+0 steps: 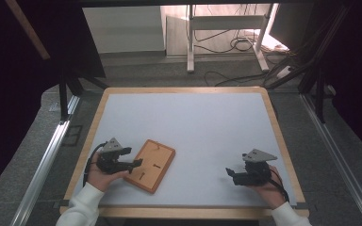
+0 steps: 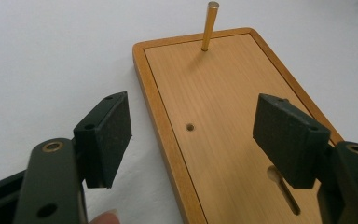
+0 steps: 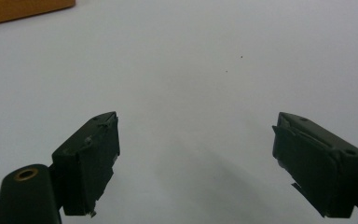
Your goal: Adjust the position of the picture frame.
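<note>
Brass pin upright on wooden board

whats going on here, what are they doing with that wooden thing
A person sits at a white table with a gripper in each hand. The left gripper hovers open over the near edge of a wooden board, which lies flat and has a brass peg standing upright at its far end. Nothing is gripped. The right gripper is open too, over bare table well away from the board.
</note>
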Available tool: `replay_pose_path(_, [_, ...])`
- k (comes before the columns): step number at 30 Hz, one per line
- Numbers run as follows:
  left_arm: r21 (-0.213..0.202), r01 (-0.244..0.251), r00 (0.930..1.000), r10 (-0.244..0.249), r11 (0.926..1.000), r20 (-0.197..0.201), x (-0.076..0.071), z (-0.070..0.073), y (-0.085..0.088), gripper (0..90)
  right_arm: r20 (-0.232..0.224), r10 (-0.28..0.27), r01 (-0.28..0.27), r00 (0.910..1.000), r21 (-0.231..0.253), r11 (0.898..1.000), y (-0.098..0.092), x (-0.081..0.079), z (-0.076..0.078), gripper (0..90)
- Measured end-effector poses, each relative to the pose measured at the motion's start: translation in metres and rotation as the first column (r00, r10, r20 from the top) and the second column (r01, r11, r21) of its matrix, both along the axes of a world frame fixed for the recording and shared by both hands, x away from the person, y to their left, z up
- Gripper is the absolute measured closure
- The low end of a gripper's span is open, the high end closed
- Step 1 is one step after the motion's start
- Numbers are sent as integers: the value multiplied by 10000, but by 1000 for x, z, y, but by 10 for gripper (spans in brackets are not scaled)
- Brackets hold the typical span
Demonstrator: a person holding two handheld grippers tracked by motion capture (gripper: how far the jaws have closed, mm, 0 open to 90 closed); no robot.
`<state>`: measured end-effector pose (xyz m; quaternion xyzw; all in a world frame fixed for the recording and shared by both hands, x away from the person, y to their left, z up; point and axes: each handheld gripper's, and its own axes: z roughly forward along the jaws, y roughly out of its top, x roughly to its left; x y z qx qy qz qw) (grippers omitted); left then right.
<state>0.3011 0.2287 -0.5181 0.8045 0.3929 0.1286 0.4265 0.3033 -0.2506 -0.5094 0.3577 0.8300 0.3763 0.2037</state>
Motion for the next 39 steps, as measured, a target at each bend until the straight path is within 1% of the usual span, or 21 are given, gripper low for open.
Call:
replay_pose_path(2, [-37,53,10000,-53,10000,73,-1,0,1,278,19,20,-20,10000,-26,10000,0,0,-1,146])
replay_pose_path(6, [-116,65,10000,-65,9999,6,2,-1,3,282,-5,62,-62,10000,-82,9999,1,3,-3,146])
replay_pose_path(8, [-115,167,9999,-167,9998,-23,3,-1,3,288,-36,43,-44,10000,-294,9996,2,5,-6,146])
replay_pose_path(12, [-115,218,9998,-218,9997,-5,4,-1,1,292,-111,86,-90,9999,-313,9995,2,5,-6,149])
replay_pose_path(15, [-11,313,9995,-313,9995,20,4,0,-3,292,-37,105,-106,9999,-182,9998,2,2,-4,167])
replay_pose_path(17, [179,395,9992,-397,9991,112,4,0,-7,292,-46,96,-97,9999,-118,9999,2,1,-3,171])
replay_pose_path(19, [166,526,9984,-529,9985,178,4,1,-10,292,-33,95,-95,9999,-53,9999,2,1,-2,172])
replay_pose_path(21, [250,558,9983,-563,9981,171,6,1,-12,294,-18,112,-112,9999,-64,9999,3,2,-3,171])
replay_pose_path(23, [422,685,9974,-693,9968,189,12,2,-18,304,-46,123,-123,9999,-65,9999,3,2,-3,167])
replay_pose_path(24, [422,685,9974,-693,9968,189,12,2,-18,306,-46,123,-123,9999,-65,9999,3,2,-3,167])
replay_pose_path(27, [739,1002,9946,-1020,9922,204,19,3,-27,311,-41,150,-150,9999,-61,9999,4,1,-3,164])
replay_pose_path(29, [830,1185,9926,-1202,9895,169,24,3,-34,317,-130,213,-211,9997,114,9997,3,-2,-3,164])
replay_pose_path(30, [830,1185,9926,-1202,9895,169,24,3,-34,318,-163,228,-226,9996,139,9996,3,-3,-3,164])
replay_pose_path(31, [908,1264,9915,-1286,9878,182,29,4,-39,320,-151,224,-221,9996,163,9996,3,-4,-3,164])
replay_pose_path(32, [908,1264,9915,-1286,9878,182,29,4,-39,321,-151,224,-221,9996,163,9996,3,-4,-3,164])
replay_pose_path(35, [924,1381,9900,-1402,9861,168,40,4,-46,329,-125,125,-123,9998,140,9998,0,-5,-3,163])
replay_pose_path(36, [924,1381,9900,-1402,9861,168,40,4,-46,334,-130,108,-106,9999,132,9999,0,-5,-3,163])
replay_pose_path(37, [890,1504,9883,-1522,9846,131,45,4,-50,342,-141,72,-70,9999,133,9999,-1,-5,-4,164])
replay_pose_path(38, [890,1504,9883,-1522,9846,131,45,4,-50,361,-141,72,-70,9999,133,9999,-1,-5,-4,164])
replay_pose_path(39, [787,1694,9851,-1712,9824,172,49,3,-52,372,-177,51,-49,9998,148,9999,-2,-6,-5,163])
